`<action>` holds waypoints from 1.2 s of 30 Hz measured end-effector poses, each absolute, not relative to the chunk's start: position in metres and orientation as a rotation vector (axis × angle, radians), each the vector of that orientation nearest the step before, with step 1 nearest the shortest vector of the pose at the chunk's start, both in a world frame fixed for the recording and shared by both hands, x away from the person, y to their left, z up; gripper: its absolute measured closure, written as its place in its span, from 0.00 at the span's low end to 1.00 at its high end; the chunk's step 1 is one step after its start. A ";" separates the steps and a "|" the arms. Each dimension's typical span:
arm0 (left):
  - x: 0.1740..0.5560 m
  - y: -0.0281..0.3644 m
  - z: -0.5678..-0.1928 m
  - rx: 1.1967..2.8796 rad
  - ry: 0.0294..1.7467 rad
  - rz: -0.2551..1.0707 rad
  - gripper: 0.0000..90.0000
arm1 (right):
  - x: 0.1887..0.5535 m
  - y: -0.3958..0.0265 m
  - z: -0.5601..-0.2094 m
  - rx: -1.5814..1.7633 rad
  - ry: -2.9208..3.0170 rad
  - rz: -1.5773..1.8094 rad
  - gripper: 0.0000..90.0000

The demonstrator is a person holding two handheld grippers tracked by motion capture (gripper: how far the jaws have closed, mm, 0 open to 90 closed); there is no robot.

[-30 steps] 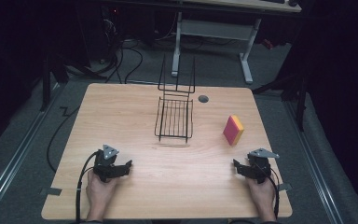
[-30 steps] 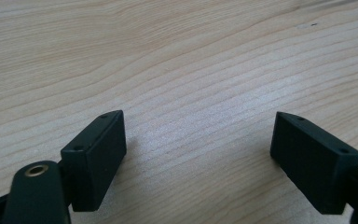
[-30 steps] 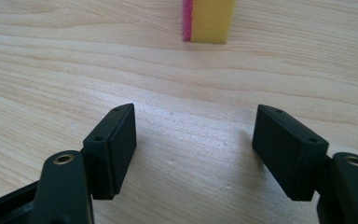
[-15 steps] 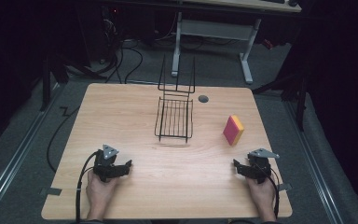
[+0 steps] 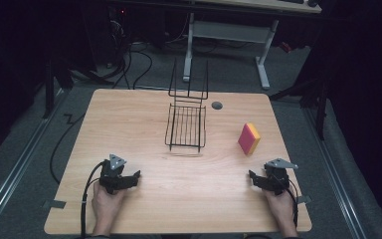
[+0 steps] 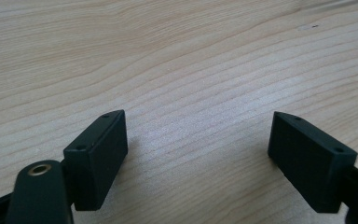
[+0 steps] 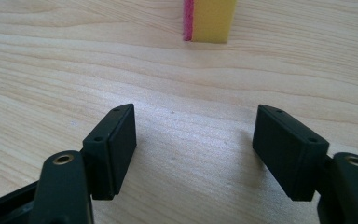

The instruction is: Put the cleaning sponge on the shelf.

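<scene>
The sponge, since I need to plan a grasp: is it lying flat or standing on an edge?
Standing on edge. The sponge rises upright from the table, its pink and yellow layers side by side.

Sponge [image 5: 249, 138]: yellow body with a pink-red face. Wire basket [image 5: 186, 127]: black. Table [image 5: 129, 119]: light wood, wavy grain lines. Both grippers, left gripper [image 5: 129, 179] and right gripper [image 5: 256, 179]: black jaws, grey top plates, black cables.

1. A light wooden table [image 5: 144, 119] – grain running across, with a round cable hole [image 5: 217, 105] near its far edge.
2. A black wire basket [image 5: 186, 127] sits mid-table.
3. A pink-and-yellow sponge [image 5: 249, 138] stands on edge – right of the basket.
</scene>
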State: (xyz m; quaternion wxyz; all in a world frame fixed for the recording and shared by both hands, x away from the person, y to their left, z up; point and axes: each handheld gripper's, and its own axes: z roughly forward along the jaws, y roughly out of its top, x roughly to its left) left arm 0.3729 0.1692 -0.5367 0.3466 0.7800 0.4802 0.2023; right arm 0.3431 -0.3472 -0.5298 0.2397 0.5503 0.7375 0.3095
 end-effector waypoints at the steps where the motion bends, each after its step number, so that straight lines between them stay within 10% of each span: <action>1: 0.373 0.169 -0.537 2.023 1.246 0.525 0.23 | 0.343 -0.347 -0.530 1.499 2.024 0.849 0.33; 36: 0.373 0.169 -0.537 2.020 1.249 0.527 0.23 | 0.328 -0.350 -0.506 1.499 1.975 0.980 0.33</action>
